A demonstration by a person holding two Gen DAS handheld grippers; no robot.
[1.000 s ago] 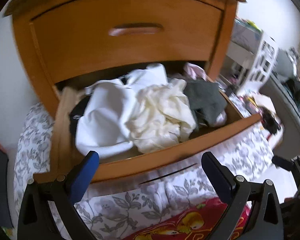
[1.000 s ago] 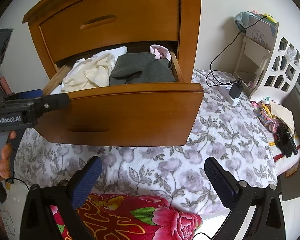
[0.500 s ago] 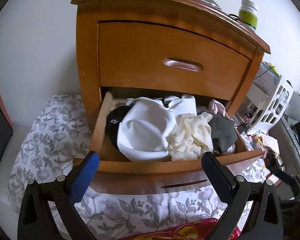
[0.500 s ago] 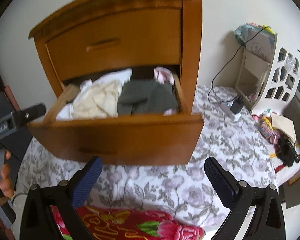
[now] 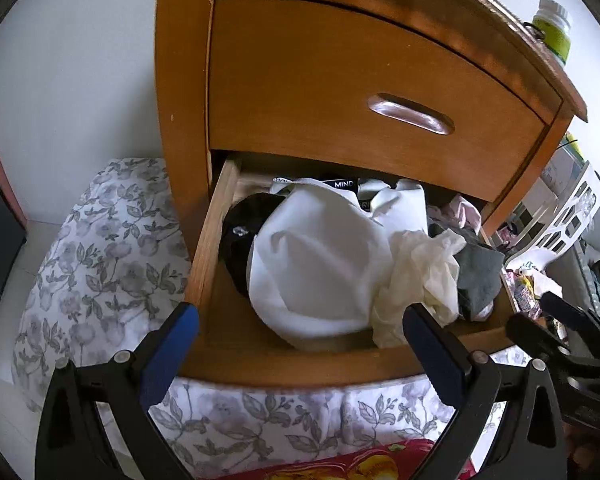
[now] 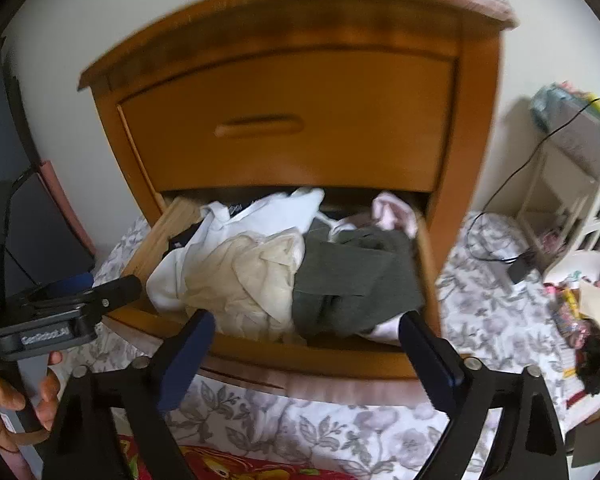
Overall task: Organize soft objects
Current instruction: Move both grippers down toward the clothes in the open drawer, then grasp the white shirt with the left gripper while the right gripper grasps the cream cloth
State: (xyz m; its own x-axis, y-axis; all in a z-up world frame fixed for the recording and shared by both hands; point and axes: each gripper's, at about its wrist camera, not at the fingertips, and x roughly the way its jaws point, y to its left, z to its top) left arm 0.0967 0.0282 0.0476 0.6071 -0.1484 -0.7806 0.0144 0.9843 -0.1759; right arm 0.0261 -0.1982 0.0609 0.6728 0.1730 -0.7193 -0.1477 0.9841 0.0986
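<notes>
Both views closer, higher over drawer (image 5: pixel 284 364) than a second ago. Left view: left gripper (image 5: pixel 300 332) wide, empty; white cloth (image 5: pixel 320 264), cream cloth (image 5: pixel 424 272), grey cloth (image 5: pixel 480 276) piled in drawer. Right view: right gripper (image 6: pixel 306 340) wide, closing slightly, empty, above drawer front.

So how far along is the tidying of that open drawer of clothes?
Barely begun. Done: the lower drawer is pulled out. In hand: nothing; the left hand-held gripper is open, the right hand-held gripper is closing on nothing. Left: the white garment, cream garment and grey garment lie crumpled.
</notes>
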